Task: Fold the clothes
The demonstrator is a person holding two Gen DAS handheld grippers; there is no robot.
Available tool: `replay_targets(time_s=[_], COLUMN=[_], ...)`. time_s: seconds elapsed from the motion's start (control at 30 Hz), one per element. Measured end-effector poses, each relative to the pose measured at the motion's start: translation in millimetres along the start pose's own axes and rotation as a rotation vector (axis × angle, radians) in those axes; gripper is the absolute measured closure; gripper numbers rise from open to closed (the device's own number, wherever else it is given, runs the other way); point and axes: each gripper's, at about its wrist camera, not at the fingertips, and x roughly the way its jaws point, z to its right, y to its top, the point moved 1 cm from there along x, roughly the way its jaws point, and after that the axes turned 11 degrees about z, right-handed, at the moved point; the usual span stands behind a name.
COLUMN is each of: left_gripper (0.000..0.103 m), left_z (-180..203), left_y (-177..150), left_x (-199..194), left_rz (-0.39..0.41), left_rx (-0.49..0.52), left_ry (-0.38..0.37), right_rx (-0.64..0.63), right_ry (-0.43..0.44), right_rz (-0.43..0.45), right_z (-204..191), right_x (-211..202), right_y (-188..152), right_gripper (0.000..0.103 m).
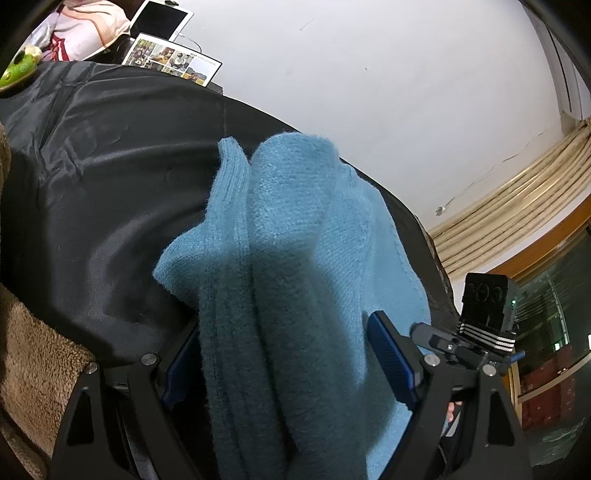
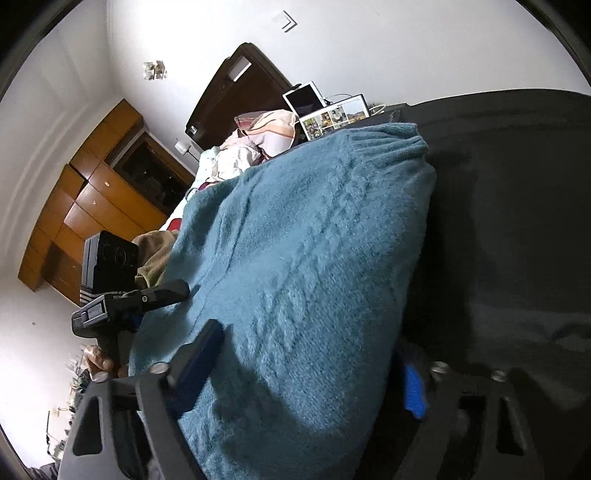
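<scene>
Left gripper [image 1: 284, 362]: jaws wide, blue pads flanking a thick fold of sweater [image 1: 295, 258]; pressing contact not discernible.
Right gripper [image 2: 314, 373]: jaws fairly wide, sweater [image 2: 306, 240] bulk between them; grip not discernible.
Sweater: blue knit, bunched, lying on black sheet [image 1: 92, 166].
Brown fleece [image 1: 33, 350]: beside sheet, at left edge.
Far end: photo sheet [image 1: 171, 59], tablet [image 1: 162, 18], pink bedding [image 2: 266, 129].
Containers: wooden cabinet [image 2: 92, 192], contents unclear.

Left gripper [image 1: 284, 369] tilted downward, jaws set wide with knit fabric bunched between its blue pads; right gripper [image 2: 306, 384] likewise angled down, jaws straddling the same fabric. A fingertip [image 2: 96, 360] shows beneath the left gripper's handle.
</scene>
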Motion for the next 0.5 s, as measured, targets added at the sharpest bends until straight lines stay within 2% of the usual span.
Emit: replay_targets(time_s=[0.13,0.2,0.4,0.5], left_gripper=[0.018,0.025,0.045,0.049], left_z=[1.8,1.6,-5.0,0.0], left_y=[0.2,-0.4,0.7,1.4], left_x=[1.0,2.1,-0.3,-2.0], left_rz=[0.008,0.008,0.022,0.032], left_rx=[0.001,-0.003,-0.043,-0.041], left_ry=[0.015,0.019,0.018,0.019], right_rx=[0.010,-0.018,-0.113,-0.136], right_ry=[0.006,-0.007,-0.049,-0.061], right_rz=[0.035,0.060,0.115,0.131], right_z=[1.3,-4.2,-26.0,-30.7], right_x=[-5.0,-9.8,-20.0,-27.0], right_y=[1.7,2.7,6.1,6.7], right_gripper=[0.042,0.049,0.055,0.056])
